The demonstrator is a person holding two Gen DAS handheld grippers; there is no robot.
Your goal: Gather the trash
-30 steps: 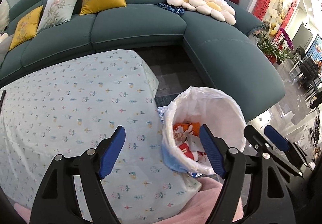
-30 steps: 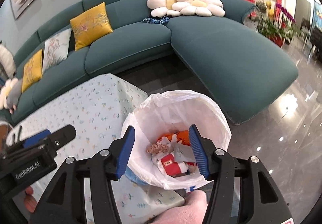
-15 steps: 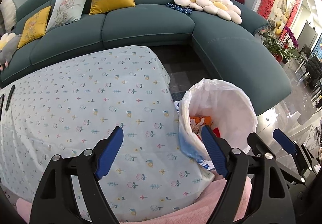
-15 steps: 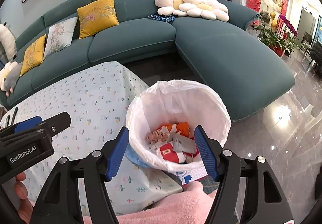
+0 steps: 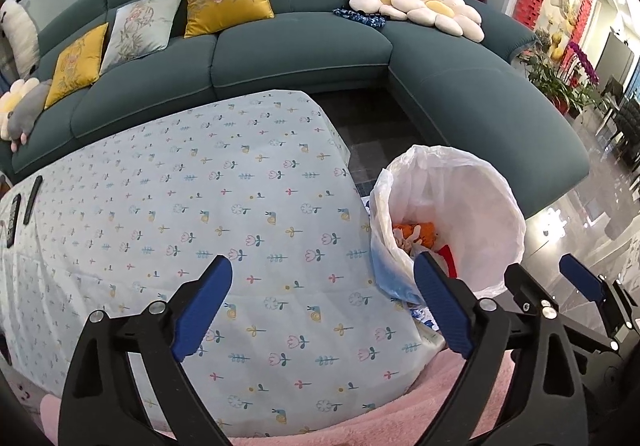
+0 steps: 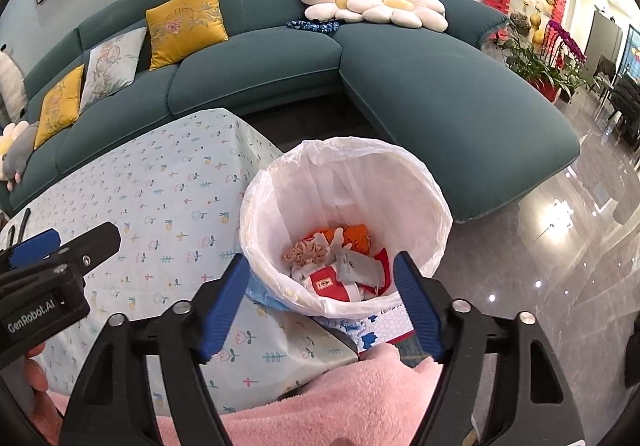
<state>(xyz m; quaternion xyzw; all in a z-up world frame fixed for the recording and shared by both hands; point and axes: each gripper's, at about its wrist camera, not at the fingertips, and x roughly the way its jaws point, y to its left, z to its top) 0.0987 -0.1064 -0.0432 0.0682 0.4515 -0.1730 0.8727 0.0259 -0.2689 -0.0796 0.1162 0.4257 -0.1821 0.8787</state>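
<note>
A bin lined with a white bag [image 6: 348, 181] stands on the floor by the table's right corner; it also shows in the left wrist view [image 5: 476, 197]. Inside lies trash [image 6: 340, 266]: orange scraps, a red and white wrapper, crumpled paper. My right gripper [image 6: 320, 298] is open and empty, above and in front of the bin. My left gripper [image 5: 320, 306] is open and empty, over the table's near right part. The right gripper's tip shows in the left wrist view [image 5: 580, 282].
A low table under a pale floral cloth [image 5: 180, 205] fills the left. Dark remotes [image 5: 24, 205] lie at its far left edge. A teal sectional sofa [image 6: 440, 93] with cushions wraps behind. A pink fleecy sleeve [image 6: 320, 406] is at the bottom. Glossy floor lies to the right.
Both grippers have drawn back and up from the bin, so more of the table and sofa shows. Both stay open and empty.
</note>
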